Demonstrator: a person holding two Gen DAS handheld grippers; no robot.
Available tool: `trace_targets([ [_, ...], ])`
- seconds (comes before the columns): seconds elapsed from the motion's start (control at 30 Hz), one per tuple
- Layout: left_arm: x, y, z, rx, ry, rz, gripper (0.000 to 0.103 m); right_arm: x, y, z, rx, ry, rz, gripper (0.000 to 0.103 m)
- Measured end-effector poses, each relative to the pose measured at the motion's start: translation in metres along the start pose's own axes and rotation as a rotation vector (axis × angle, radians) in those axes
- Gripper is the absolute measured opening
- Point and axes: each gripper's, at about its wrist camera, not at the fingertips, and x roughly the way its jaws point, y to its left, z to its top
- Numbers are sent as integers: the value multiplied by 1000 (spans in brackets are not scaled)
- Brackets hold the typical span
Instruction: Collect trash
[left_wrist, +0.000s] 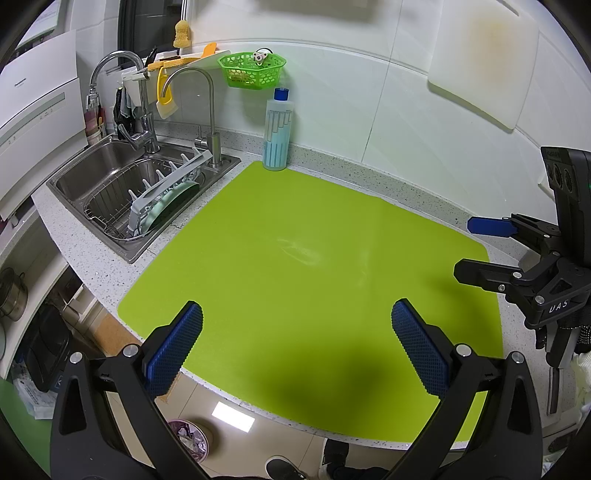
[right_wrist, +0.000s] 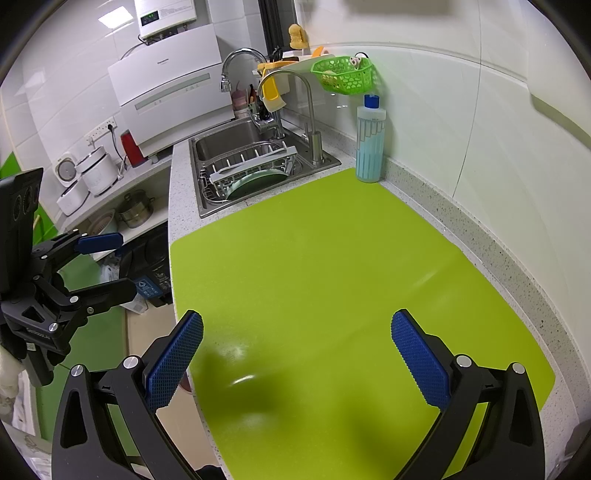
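Speckled white countertop (left_wrist: 424, 192) across centre frame, curved front edge at lower frame. Lime-green mat (left_wrist: 295, 266) flat on it, covering most of the surface. Clear blue-capped bottle (left_wrist: 277, 133) upright at upper centre, touching mat's far edge. Steel sink (left_wrist: 122, 254) set in at left, beside mat.

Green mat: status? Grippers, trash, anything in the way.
Left gripper open, empty. Right gripper open, empty. Green mat shows no trash; bin on floor below counter edge. Only bottle at mat's back edge.
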Motion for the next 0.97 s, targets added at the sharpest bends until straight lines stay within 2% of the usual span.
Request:
trace_targets([
  [0.6, -1, -1, -2, -10, -2, -10, 100, -4, 1, -3, 8, -5, 1, 98],
  [0.83, 3, -5, -2, 13, 18, 31, 100, -6, 3, -4, 9, -8, 1, 98],
  [0.97, 3, -4, -3, 5, 15, 22, 100, -6, 3, -5, 10, -7, 0, 98],
])
